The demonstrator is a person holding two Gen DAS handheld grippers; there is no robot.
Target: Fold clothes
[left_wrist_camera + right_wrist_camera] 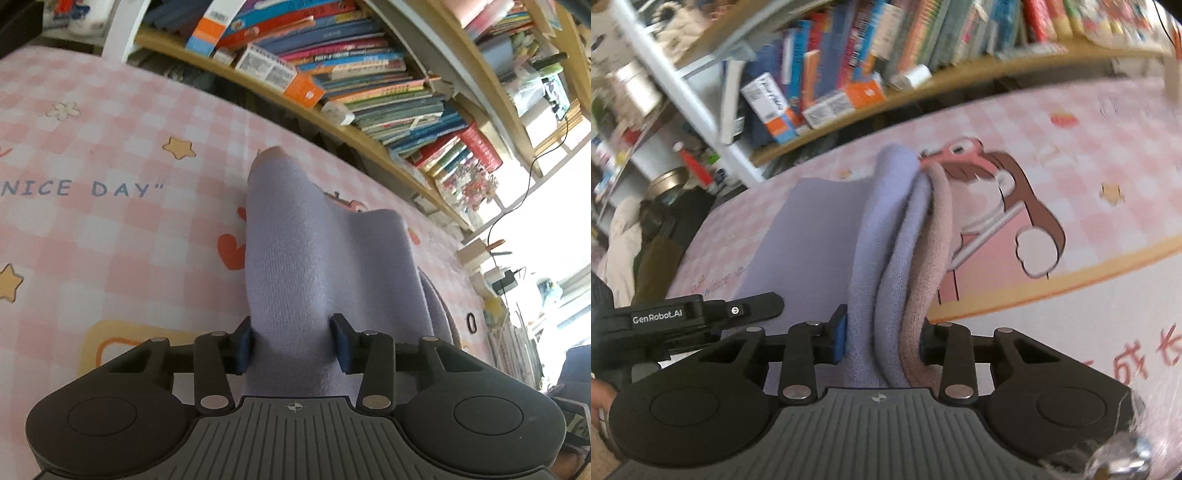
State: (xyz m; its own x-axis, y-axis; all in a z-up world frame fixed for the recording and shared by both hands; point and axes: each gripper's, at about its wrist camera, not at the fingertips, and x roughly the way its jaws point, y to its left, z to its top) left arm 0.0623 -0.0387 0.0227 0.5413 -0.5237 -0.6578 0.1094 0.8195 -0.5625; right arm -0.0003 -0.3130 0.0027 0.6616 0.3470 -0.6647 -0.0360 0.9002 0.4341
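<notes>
Lilac garment (295, 258) on pink checked tablecloth (110, 240)

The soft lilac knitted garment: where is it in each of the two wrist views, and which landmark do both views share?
Left wrist view: the soft lilac knitted garment runs from bottom centre up to the middle.
Right wrist view: it hangs in folds at the centre.
Shared landmark: the wooden shelf of colourful books, behind the pink checked cloth.

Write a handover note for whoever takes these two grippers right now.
Left gripper: fingers pinch the lilac knit garment.
Right gripper: fingers pinch a bunched lilac fold with its dusty-pink edge.
Garment: lifted at both grips, far end draping onto the pink checked cartoon-print cloth.
Done: both ends grasped.
Left: probably lay it down folded and smooth it.
</notes>
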